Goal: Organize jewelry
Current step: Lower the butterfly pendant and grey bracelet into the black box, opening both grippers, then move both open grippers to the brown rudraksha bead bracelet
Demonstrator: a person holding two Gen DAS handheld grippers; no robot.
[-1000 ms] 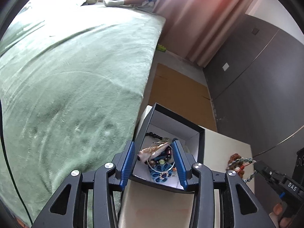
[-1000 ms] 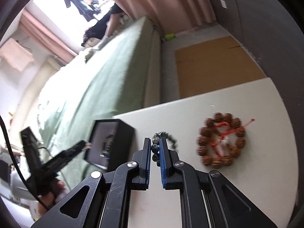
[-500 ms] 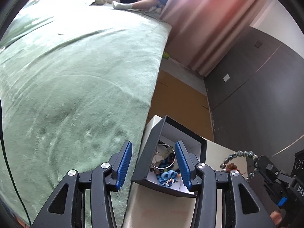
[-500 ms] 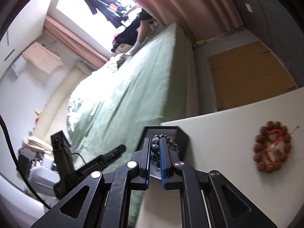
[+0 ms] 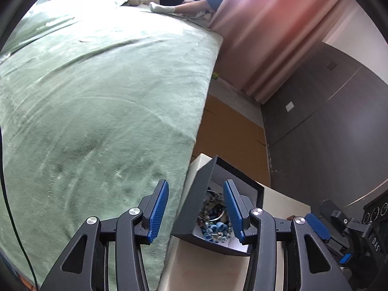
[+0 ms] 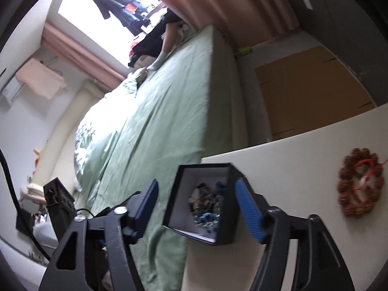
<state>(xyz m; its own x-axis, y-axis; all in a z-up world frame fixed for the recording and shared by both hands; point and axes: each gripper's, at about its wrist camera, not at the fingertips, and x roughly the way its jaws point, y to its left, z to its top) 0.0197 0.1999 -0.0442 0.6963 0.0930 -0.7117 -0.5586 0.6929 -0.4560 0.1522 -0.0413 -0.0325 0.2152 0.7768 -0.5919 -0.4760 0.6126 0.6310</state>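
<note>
Straddling one black box point(image 6: 206, 208) of jumbled jewelry point(image 6: 206, 206), the right gripper point(image 6: 201, 208) gaped empty; left gripper point(image 5: 195, 212) likewise spread; one brown bead bracelet point(image 6: 360, 181) lay right.

A home bedroom: green-covered bed point(image 5: 97, 97), pink curtains point(image 5: 266, 36), dark wardrobe point(image 5: 327, 111).

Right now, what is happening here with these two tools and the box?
A person is sorting jewelry into a small black open box at the edge of a white table beside a green bed. Both tools are open and empty: the right tool hovers around the box, the left tool nearby. A brown wooden bead bracelet lies on the table.
</note>
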